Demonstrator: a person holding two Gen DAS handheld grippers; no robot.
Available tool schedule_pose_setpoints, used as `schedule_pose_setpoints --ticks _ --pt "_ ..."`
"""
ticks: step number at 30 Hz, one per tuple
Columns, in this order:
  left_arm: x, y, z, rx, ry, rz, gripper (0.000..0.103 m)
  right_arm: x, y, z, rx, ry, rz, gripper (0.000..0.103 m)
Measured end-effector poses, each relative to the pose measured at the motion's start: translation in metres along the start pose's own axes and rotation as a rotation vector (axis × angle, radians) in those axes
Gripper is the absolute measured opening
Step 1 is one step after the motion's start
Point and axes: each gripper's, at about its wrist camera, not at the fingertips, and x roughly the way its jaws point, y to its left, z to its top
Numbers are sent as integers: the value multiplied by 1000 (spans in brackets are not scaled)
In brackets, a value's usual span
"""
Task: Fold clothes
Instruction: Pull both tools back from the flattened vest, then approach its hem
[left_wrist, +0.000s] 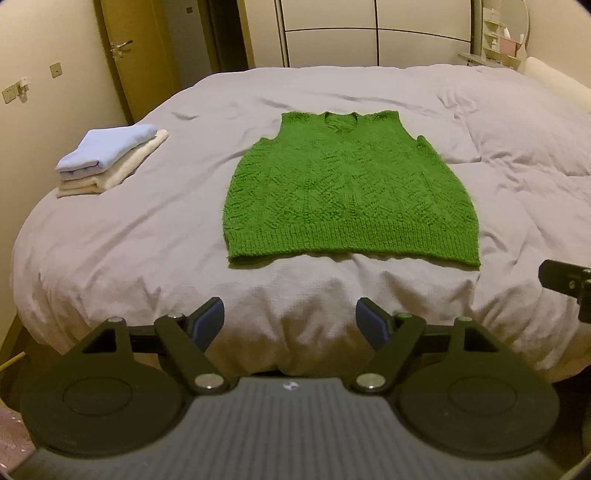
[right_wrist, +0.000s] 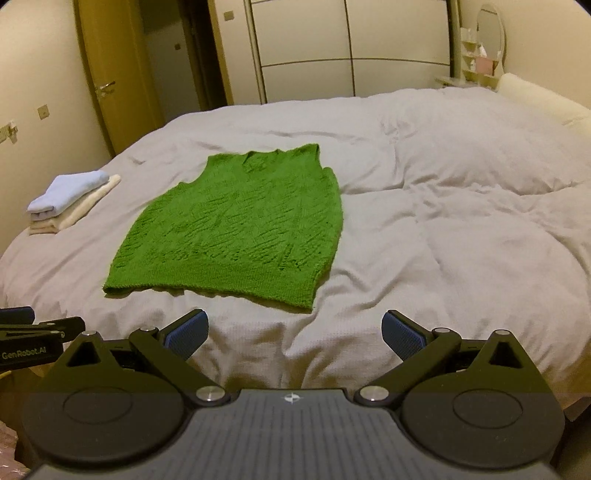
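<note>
Left wrist view: our vest (left_wrist: 347, 192) lies flat on the bed (left_wrist: 147, 229), right of the folded stack (left_wrist: 107, 158). Both jaws released, empty. Soft, floppy knit; we'd pinch its hem corners.

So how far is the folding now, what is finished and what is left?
Done: two folded pieces, a blue one on a cream one, sit stacked at the bed's left side. In hand: nothing; the left gripper and right gripper are both open and empty, short of the hem. Left: the green vest lies spread flat, not yet folded.
</note>
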Motion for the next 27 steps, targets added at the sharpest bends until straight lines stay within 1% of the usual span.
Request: schedule_pose_setpoints --ticks 7,14,18,23,25,27 --pt "18 7 4 -9 32 -10 77 13 12 3 -28 32 1 103" --pt "56 13 15 -4 71 -42 77 35 13 12 -32 64 -20 103" --pt "87 18 23 -13 99 -59 77 64 6 23 -19 102 -13 103" --pt "137 24 40 -15 144 -59 77 109 -8 43 4 135 7 103" --pt "156 24 50 -13 146 -60 77 133 -14 51 3 156 11 103" --pt "174 26 61 -15 144 -78 77 156 -21 60 -2 172 21 103"
